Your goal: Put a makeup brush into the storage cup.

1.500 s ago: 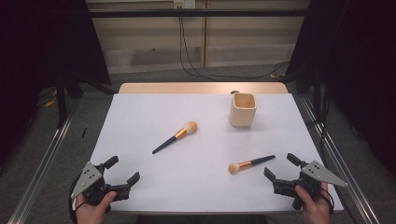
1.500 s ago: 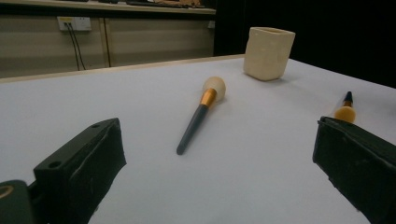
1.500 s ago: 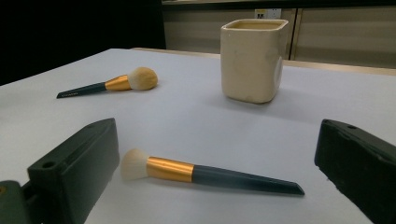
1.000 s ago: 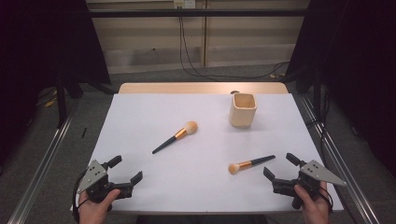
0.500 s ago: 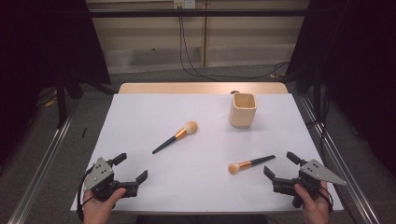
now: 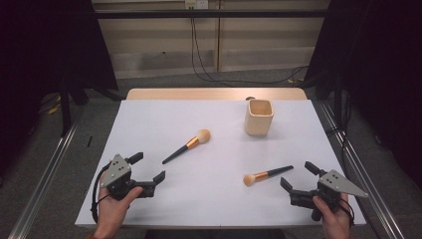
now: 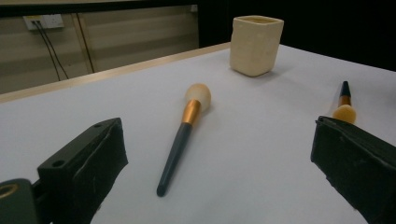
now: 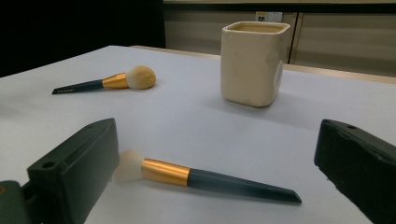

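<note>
1. The left gripper (image 6: 148, 168) sits at the near left of the desk (image 6: 149, 119), held in the person's left hand (image 6: 113, 206). Its fingers (image 7: 86, 161) are spread wide and hold nothing.
2. The right gripper (image 6: 298, 176) sits at the near right of the desk, held in the person's right hand (image 6: 332, 216). Its fingers (image 8: 74, 168) are spread wide and hold nothing.
3. A small brush (image 6: 267, 174) lies flat on the desk just beyond the right gripper, to its left. Its pale head points near-left and its dark handle points far-right. In the right gripper view the small brush (image 8: 205, 179) lies across the gap between the fingers, close in front of them, with its head beside the left finger.
4. A large brush (image 6: 187, 145) lies flat near the middle of the desk, beyond the left gripper and to its right. Its dark handle points near-left and its pale head points far-right. In the left gripper view the large brush (image 7: 183, 135) lies ahead, in line with the gap between the fingers.
5. A cream square cup (image 6: 259, 117) stands upright on the far right part of the desk, well apart from both brushes.
6. Cables (image 6: 204, 55) hang down the wall beyond the desk's far edge.
</note>
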Motion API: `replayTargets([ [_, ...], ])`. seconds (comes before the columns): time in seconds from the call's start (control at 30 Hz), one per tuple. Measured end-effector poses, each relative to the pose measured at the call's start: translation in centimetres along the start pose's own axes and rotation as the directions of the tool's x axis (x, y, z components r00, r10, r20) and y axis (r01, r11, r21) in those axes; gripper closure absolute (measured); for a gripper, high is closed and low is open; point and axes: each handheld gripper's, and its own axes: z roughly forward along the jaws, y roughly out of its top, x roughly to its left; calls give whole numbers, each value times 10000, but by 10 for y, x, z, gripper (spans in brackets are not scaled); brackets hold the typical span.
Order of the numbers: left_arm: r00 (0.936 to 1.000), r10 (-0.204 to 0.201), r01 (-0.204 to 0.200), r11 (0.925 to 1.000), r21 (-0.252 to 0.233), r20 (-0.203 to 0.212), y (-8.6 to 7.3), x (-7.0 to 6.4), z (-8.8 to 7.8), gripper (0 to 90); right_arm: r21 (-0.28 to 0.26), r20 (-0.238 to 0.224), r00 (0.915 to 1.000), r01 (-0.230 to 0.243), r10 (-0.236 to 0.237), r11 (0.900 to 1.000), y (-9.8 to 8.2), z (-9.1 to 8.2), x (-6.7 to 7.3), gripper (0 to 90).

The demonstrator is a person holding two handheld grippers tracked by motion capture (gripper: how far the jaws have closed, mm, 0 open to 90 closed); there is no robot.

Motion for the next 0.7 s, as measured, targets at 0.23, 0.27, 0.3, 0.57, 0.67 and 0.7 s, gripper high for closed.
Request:
replayTargets([
  [0.23, 9997, 155, -158, 9998, 130, 190, 10, 1, 18, 31, 102, -1, 10000, 7, -7, 9999, -1, -1, 0, 0],
  [0.27, 9997, 157, -160, 9998, 140, 169, 10, 2, 21, 31, 102, -1, 10000, 7, -7, 9999, -1, -1, 0, 0],
  [0.3, 9997, 171, -174, 9997, 153, 168, 11, 3, 24, 31, 119, -27, 10000, 57, -57, 9999, -1, -2, 1, 0],
  [0.57, 9997, 218, -222, 9991, 366, 112, 14, 9, 39, 31, 170, -98, 9998, 192, -190, 9997, -2, -3, 2, 0],
  [0.67, 9998, 113, -118, 9992, 379, 134, 17, 12, 44, 31, 172, -119, 9997, 192, -189, 9997, -2, -3, 2, 0],
  [0.7, 9998, 150, -156, 9991, 395, 148, 17, 14, 46, 31, 141, -107, 9999, 112, -111, 9998, -2, -3, 2, 0],
])
